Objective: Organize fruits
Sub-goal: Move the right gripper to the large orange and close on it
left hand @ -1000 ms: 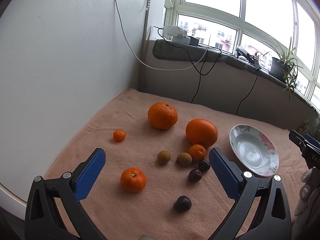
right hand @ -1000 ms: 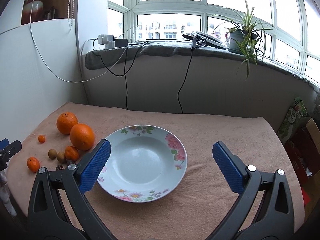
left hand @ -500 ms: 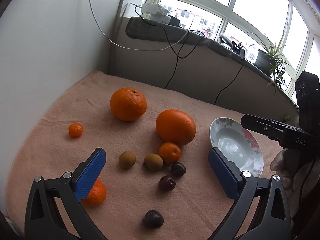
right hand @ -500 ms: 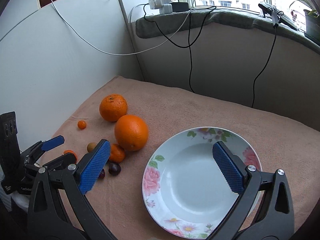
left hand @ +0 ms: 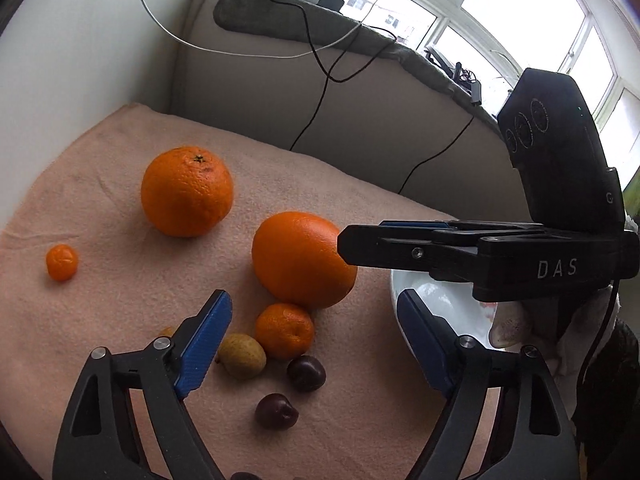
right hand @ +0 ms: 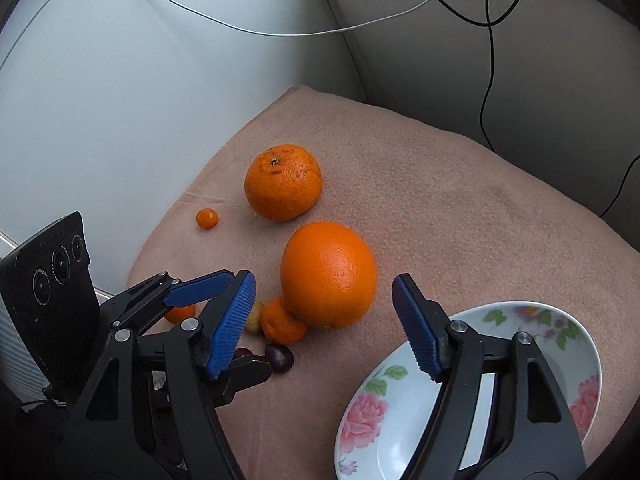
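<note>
- The left tool (left hand: 314,336) hangs low over the pink towel (left hand: 120,300) on the worktop, tilted down and pointing toward 12 o'clock; its jaws are spread wide and grip nothing.
- Between its blue pads lie a tangerine (left hand: 284,331), a yellow-brown fruit (left hand: 242,356) touching it at 8 o'clock, and two dark cherries (left hand: 306,373) (left hand: 277,411) nearer the camera.
- A tiny orange fruit (left hand: 61,262) sits alone at 9 o'clock, well apart from the rest.
- A rough-skinned orange (left hand: 187,191) lies at 11 o'clock; a smooth orange (left hand: 305,260) lies just beyond the tangerine, touching it.
- The right tool (right hand: 325,324) reaches in from 3 o'clock in the left wrist view, held level, its fingertip (left hand: 348,245) just beside the smooth orange.
- In its own view its jaws are released wide, empty, with the smooth orange (right hand: 329,275) framed between the pads; whether a pad touches it cannot be told.
- The flowered plate (right hand: 540,320) lies under its right finger at 5 o'clock, near the smooth orange; no fruit shows on it.
</note>
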Demonstrator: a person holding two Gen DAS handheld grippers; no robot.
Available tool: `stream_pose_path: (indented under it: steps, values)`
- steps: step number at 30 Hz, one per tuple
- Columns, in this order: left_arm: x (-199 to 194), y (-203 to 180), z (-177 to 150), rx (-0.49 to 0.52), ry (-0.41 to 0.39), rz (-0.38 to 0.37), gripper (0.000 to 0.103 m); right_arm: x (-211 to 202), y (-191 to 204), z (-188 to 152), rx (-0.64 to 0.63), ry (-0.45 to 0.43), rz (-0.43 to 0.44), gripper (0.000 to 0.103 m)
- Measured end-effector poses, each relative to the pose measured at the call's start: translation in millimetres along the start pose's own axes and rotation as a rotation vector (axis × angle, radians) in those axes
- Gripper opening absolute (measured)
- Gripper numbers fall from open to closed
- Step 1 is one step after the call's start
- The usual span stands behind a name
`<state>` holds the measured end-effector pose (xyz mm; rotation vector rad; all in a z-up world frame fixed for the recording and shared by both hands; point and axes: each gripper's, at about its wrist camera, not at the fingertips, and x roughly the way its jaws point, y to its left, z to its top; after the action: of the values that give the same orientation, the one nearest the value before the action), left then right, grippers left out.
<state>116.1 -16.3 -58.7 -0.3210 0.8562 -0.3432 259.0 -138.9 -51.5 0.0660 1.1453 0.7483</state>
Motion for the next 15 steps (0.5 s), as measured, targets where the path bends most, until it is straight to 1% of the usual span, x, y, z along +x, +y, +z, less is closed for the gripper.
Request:
stream_pose_path:
  steps: [3,5,9,15]
  values:
    - [6.8,0.2,3.1,-0.002,0.016,-0.005,0.080,8.3,-4.6,3.1,0.016,0.031,0.020,0.071]
    - [11.1,0.9,5.8,-0.007,0.025,-0.002,0.077,16.0,-5.5,5.2,0.016,0.044,0.025,0.069]
    - [15.6,4.2,9.7,-0.016,0.027,-0.007,0.075,25.0,-3.7,8.7,-0.010,0.069,0.005,0.069]
    - [25.2,3.9,13.9,-0.010,0.048,-0.007,0.069,37.7,-2.7,14.6,-0.020,0.096,-0.008,0.068]
